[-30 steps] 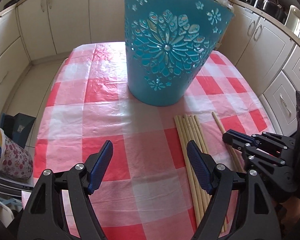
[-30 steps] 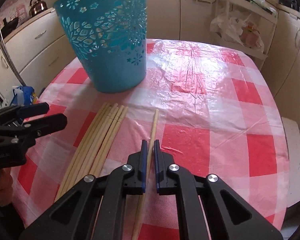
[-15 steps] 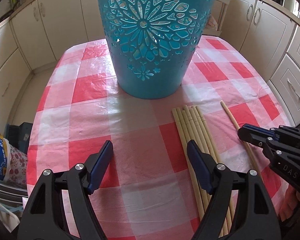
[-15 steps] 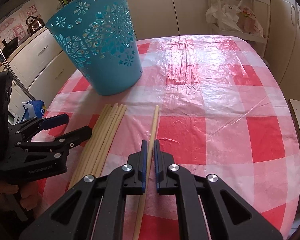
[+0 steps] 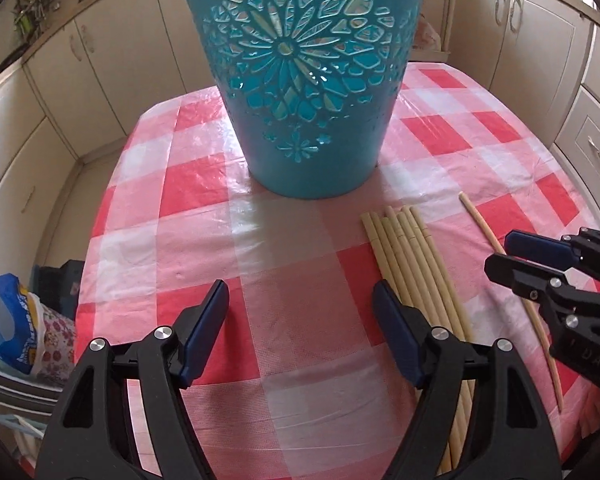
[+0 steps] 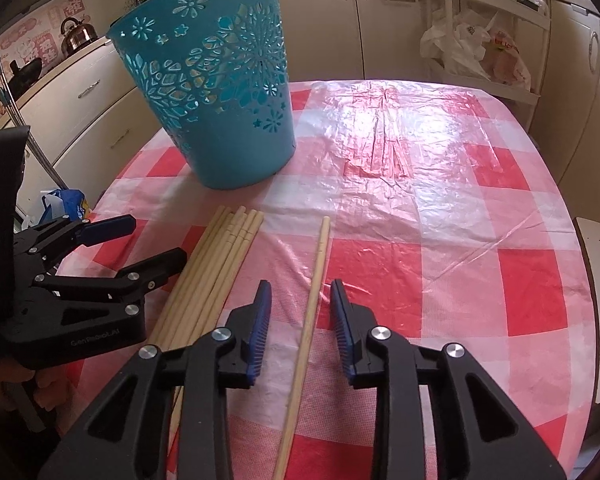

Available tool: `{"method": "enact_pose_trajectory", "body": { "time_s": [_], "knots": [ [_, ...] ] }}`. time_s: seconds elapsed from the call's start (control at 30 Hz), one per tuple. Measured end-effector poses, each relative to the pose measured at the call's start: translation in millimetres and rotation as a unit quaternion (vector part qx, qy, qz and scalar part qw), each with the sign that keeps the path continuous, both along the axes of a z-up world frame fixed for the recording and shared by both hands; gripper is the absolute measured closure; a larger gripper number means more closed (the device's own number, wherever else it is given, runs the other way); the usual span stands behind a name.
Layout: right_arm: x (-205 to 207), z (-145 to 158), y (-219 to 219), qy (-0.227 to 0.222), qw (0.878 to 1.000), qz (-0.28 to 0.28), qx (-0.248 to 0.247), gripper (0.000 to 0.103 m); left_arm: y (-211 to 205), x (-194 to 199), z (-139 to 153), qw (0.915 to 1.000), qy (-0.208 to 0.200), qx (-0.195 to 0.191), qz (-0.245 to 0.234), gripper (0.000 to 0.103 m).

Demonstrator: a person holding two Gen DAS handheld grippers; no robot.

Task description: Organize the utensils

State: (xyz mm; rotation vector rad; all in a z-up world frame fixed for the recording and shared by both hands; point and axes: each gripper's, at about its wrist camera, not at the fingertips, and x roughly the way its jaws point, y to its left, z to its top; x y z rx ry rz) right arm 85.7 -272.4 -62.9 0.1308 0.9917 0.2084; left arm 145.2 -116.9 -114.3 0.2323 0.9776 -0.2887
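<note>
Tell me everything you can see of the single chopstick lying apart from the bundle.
The single chopstick is a pale, wood-looking stick, slim and straight. It lies flat on the checked tablecloth, apart from the bundle, with its blunt far end toward the blue basket. It runs between the pads of the right gripper, whose jaws are opening; neither pad presses on it. Its near end runs out of view.

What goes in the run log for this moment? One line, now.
right tool: opening, single chopstick between its jaws, untouched | left tool: open, empty, beside chopstick bundle | blue bin: upright on table
</note>
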Motion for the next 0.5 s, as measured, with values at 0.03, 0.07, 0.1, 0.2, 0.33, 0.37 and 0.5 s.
{"method": "enact_pose_trajectory", "body": {
  "time_s": [0.03, 0.07, 0.1, 0.2, 0.33, 0.37, 0.5],
  "knots": [
    [-0.3, 0.3, 1.0, -0.001, 1.0, 0.001, -0.003, 0.069, 0.1, 0.3, 0.1, 1.0, 0.003, -0.002, -0.002, 0.032],
    [-0.6, 0.4, 1.2, -0.001, 1.0, 0.001, -0.003, 0.069, 1.3, 0.6, 1.2, 1.0, 0.003, -0.008, 0.002, 0.032],
    [-0.8, 0.4, 0.1, -0.001, 1.0, -0.001, -0.001, 0.069, 3.3, 0.6, 3.0, 0.9998, 0.002, -0.019, 0.006, 0.032],
    [-1.1, 0.4, -3.5, 0.0, 1.0, -0.007, 0.005, 0.069, 3.5, -0.9, 7.2, 0.9994, 0.001, -0.036, 0.001, 0.032],
    [-0.8, 0.8, -3.2, 0.0, 1.0, -0.005, 0.006, 0.066, -2.8, -3.4, 2.5, 0.9996, 0.007, -0.026, -0.009, 0.032],
    [-0.7, 0.8, -2.4, 0.0, 1.0, -0.004, 0.005, 0.064, -3.7, -4.2, 2.2, 0.9997, 0.004, -0.023, -0.007, 0.032],
    [-0.7, 0.2, -2.1, 0.001, 1.0, -0.002, 0.005, 0.064, -4.2, -2.5, -1.8, 0.9999, 0.01, -0.01, 0.0, 0.032]
  ]
}}
